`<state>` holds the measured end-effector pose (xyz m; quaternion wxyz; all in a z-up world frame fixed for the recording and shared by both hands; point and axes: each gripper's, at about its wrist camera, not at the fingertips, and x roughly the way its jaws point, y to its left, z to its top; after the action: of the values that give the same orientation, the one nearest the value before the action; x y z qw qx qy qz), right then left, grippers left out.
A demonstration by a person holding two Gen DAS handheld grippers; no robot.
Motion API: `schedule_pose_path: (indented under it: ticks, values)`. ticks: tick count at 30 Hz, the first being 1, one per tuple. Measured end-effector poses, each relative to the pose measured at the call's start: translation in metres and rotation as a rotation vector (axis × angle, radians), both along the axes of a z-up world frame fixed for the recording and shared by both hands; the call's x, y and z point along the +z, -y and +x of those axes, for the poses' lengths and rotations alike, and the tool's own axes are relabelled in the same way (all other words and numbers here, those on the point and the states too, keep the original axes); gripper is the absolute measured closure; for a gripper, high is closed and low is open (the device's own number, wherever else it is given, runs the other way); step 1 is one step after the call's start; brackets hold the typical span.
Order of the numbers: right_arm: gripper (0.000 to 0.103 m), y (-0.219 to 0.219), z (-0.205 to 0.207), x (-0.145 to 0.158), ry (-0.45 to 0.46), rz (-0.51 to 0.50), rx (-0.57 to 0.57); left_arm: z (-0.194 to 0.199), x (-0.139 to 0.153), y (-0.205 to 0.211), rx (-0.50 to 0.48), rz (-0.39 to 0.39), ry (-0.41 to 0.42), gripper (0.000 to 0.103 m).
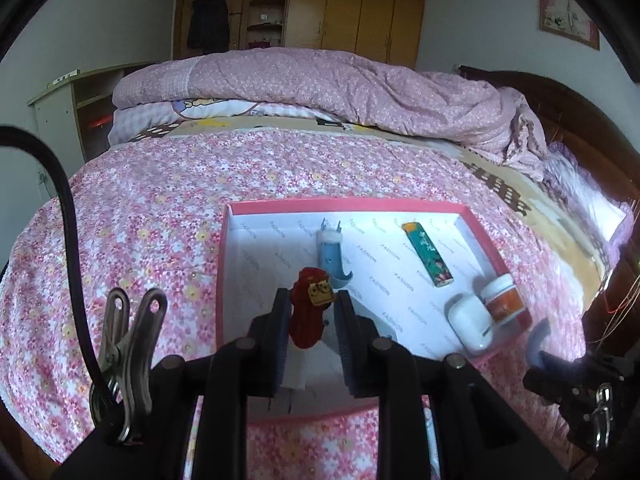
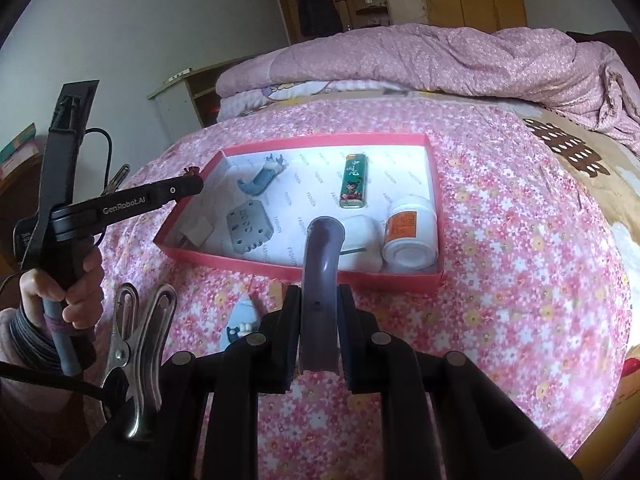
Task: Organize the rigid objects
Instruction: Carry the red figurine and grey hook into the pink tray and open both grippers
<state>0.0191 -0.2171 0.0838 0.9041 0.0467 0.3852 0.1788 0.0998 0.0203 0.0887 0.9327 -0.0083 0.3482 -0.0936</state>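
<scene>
A small red figure (image 1: 308, 312) with a yellow face is clamped between the fingers of the left gripper (image 1: 310, 312); it is held upright above the near part of the red box (image 1: 348, 203). In the right wrist view, a curved grey-purple hook piece (image 2: 322, 280) is clamped between the fingers of the right gripper (image 2: 320, 308), and its bent top is seen in front of the near wall of the box.

Inside the box, which has a white lining, a blue hook (image 1: 332, 258) is laid near the far left, and a green lighter (image 1: 428, 256) is laid near the middle. A white earbud case (image 1: 470, 320) and a white jar (image 1: 502, 298) with an orange label are placed just beside each other in the near right corner. In the right wrist view, a grey flat piece (image 2: 250, 228) and a small white block (image 2: 198, 234) are seen in the near left corner.

The box is set on a pink flowered bedcover (image 1: 140, 220). A small blue and white figure (image 2: 242, 320) is left on the bedcover, outside the box, near the right gripper. The left gripper's handle is held by a hand (image 2: 60, 292) at the left edge of that view. A folded pink quilt (image 1: 340, 84) is seen behind the box
</scene>
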Motion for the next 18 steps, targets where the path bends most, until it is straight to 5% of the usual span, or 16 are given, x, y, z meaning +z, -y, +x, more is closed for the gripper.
schedule_pose_path:
  ticks: [14, 18]
  values:
    - [0.084, 0.001, 0.024, 0.005, 0.012, -0.010, -0.019, 0.017, -0.025, 0.003, 0.033, 0.031, -0.034, 0.080]
    - [0.084, 0.004, 0.036, 0.005, 0.012, -0.022, -0.038, 0.018, -0.029, 0.002, 0.030, 0.017, -0.057, 0.072]
